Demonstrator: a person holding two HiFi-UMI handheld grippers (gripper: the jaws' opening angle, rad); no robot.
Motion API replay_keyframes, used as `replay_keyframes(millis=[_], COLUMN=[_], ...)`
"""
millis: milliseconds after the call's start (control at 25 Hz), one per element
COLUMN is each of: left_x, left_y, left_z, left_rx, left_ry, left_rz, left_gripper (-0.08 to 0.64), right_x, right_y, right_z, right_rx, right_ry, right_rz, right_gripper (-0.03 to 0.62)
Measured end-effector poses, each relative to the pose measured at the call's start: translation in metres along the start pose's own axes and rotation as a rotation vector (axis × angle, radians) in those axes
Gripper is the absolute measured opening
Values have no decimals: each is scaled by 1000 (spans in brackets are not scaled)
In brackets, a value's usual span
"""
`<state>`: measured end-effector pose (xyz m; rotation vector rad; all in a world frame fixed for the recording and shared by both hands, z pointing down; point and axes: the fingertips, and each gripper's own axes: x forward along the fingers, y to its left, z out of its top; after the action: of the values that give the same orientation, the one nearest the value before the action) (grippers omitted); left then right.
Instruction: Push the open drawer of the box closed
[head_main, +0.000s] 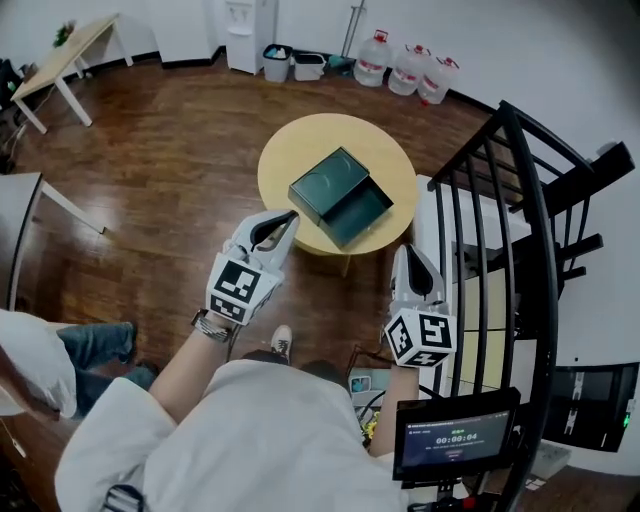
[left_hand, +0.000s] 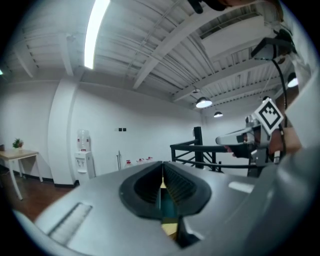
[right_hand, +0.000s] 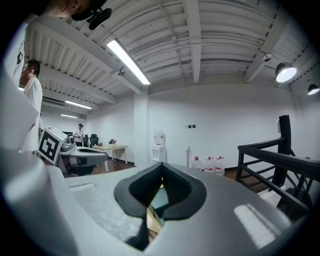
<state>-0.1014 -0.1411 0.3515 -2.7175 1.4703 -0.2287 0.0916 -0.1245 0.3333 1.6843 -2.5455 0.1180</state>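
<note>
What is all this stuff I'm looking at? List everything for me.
Round table: one, yellow, middle of the wooden floor.
Box: one, dark green, on the table; its drawer stands open toward the person's right.
Water jugs: three, clear, by the far wall.
Water dispenser: one, white, far wall.
Bins: two, pale, beside the dispenser.
Desk: one, light wood, far left corner.
Railing: one, black, right side.
Screen: one, dark, lower right.
Another person: one, blue jeans, lower left edge.
Left gripper: one, white, shut and empty, at the table's near edge.
Right gripper: one, white, shut and empty, right of the table.
</note>
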Motion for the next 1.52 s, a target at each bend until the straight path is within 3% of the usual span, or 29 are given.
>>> replay_keyframes(millis=[280, 480, 720, 1040, 1520], left_x=[38, 56, 75, 94, 127], left_y=[7, 0, 3, 6, -9], left_z=[-15, -28, -79, -147, -232], left_rx=[-26, 22, 56, 182, 510], left_ry=[40, 89, 266, 456, 730], left_rz=[-45, -106, -226, -319, -580], left_gripper=[21, 38, 51, 77, 80], right_x=[27, 41, 62, 86, 122], right_y=[-26, -42, -43, -52, -67], right_z=[-7, -23, -73, -142, -256], right_rx=[4, 21, 63, 91, 91], right_ry=[45, 92, 226, 351, 572], right_rz=[-13, 11, 84, 123, 220], right_gripper=[3, 3, 3, 30, 84])
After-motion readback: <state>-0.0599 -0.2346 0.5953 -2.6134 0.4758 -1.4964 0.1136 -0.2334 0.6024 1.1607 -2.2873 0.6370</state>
